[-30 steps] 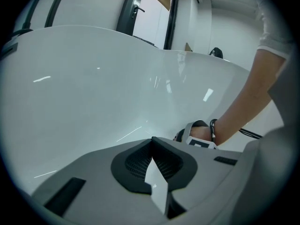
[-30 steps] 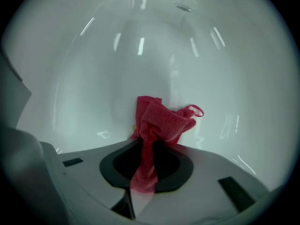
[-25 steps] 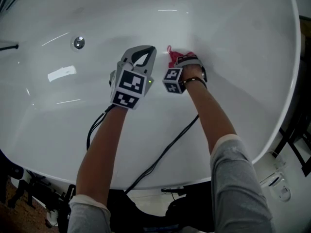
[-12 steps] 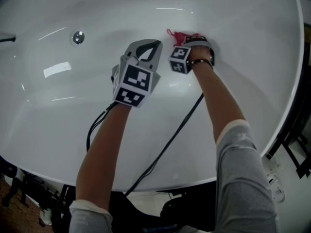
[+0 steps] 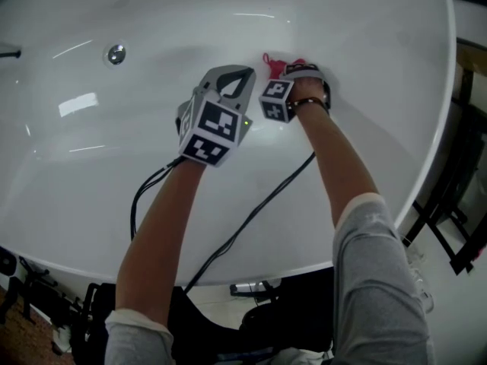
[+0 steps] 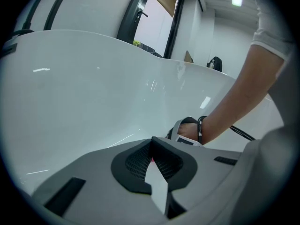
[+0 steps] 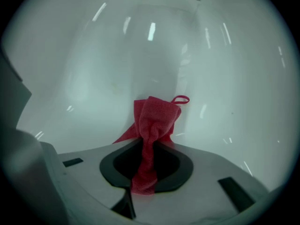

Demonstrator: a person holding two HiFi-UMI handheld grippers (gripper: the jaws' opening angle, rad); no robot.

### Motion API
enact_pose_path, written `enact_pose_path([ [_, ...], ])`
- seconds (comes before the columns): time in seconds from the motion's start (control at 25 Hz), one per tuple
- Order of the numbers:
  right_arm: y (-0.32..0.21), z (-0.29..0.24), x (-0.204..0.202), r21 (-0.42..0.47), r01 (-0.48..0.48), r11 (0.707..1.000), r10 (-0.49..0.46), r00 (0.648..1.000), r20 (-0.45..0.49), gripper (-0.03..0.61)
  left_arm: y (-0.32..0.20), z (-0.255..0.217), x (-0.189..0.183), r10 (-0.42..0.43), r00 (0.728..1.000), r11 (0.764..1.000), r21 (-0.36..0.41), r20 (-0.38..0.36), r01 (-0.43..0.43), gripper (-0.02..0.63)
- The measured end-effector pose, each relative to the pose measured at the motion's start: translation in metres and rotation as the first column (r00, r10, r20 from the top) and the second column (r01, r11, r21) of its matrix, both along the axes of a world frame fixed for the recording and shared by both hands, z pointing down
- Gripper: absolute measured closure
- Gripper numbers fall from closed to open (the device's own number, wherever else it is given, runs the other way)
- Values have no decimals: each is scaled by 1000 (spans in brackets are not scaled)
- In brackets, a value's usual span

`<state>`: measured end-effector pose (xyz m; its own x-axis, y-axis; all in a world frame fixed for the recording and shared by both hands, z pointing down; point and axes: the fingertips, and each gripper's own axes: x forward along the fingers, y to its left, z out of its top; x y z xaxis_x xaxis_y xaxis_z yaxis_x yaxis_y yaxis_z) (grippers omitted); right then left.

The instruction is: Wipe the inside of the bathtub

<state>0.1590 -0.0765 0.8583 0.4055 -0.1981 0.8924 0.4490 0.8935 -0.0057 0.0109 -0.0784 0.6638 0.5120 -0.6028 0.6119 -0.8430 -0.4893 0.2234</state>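
My right gripper (image 7: 149, 150) clamped tight on red cloth (image 7: 155, 114), cloth up against bathtub (image 5: 358, 29) inner wall. My left gripper (image 6: 151, 143) pinched closed, nothing in it, hovering just beside right one.

The head view looks steeply down from above the person's shoulders into the white bathtub (image 5: 380, 36). It is wide enough to hold most of the basin, the drain (image 5: 116, 53) at upper left and both arms.

The left gripper view sits low behind the left tool (image 6: 151, 142). It faces along the closed jaws, across the tub wall toward a dark doorway (image 6: 150, 13), and shares the right forearm (image 6: 234, 97) with the head view.

The right gripper view looks from just behind the right tool (image 7: 149, 146), very near the tub surface. The red cloth (image 7: 154, 116) pinched in its jaws is centred, and the drain at the top edge is shared with the head view.
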Motion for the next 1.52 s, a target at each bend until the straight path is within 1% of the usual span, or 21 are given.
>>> enact_pose_path([
  [0.08,34,-11,13,-87,30,996,-36,998,-61,520,2,-10,3,-5,1000,1000,-3,-8,5,609],
  [0.16,56,-19,22,-140,79,987,-92,992,-91,520,4,-20,6,-12,1000,1000,-4,-18,12,609],
  [0.24,63,-23,26,-155,90,984,-104,991,-81,520,5,-27,7,-25,999,1000,-10,-26,25,609],
  [0.32,56,-24,24,-147,51,988,-61,996,-65,520,7,-29,5,-38,999,999,-20,-30,38,609],
  [0.44,27,-27,17,-92,8,996,-12,999,-42,520,8,-33,2,-52,998,999,-14,-43,52,609],
  [0.56,-19,-26,8,1,-8,1000,8,1000,-3,520,6,-37,2,-64,997,998,-6,-45,64,609],
  [0.72,-75,-52,-3,132,6,991,-8,1000,14,520,7,-40,3,-80,996,997,-14,-50,79,609],
  [0.76,-82,-56,-4,149,12,989,-15,1000,18,519,8,-41,3,-82,995,997,-15,-51,82,609],
  [0.84,-82,-60,-3,158,32,987,-36,999,22,520,10,-42,4,-86,995,996,-19,-56,85,609],
  [0.92,-68,-63,1,134,48,990,-52,998,25,520,9,-48,4,-94,994,995,-22,-59,93,609],
  [1.0,-45,-70,8,82,41,996,-43,999,21,520,7,-57,3,-103,993,995,-23,-60,102,609],
  [1.08,-17,-79,21,23,35,999,-34,999,-23,520,5,-67,2,-109,992,994,-23,-64,108,609],
  [1.16,16,-87,35,-55,38,998,-42,997,-69,520,3,-77,1,-118,991,993,-25,-69,117,609],
  [1.24,42,-95,46,-117,51,992,-62,994,-93,520,1,-87,2,-123,990,992,-23,-72,121,609],
  [1.28,49,-98,49,-135,56,989,-69,993,-95,522,1,-91,4,-123,990,992,-21,-73,122,609],
  [1.4,51,-105,55,-148,42,988,-55,995,-82,520,-2,-100,13,-121,989,993,-16,-80,120,609],
  [1.52,33,-108,52,-130,0,991,-9,998,-66,520,-3,-104,23,-111,990,994,-12,-88,111,609],
])
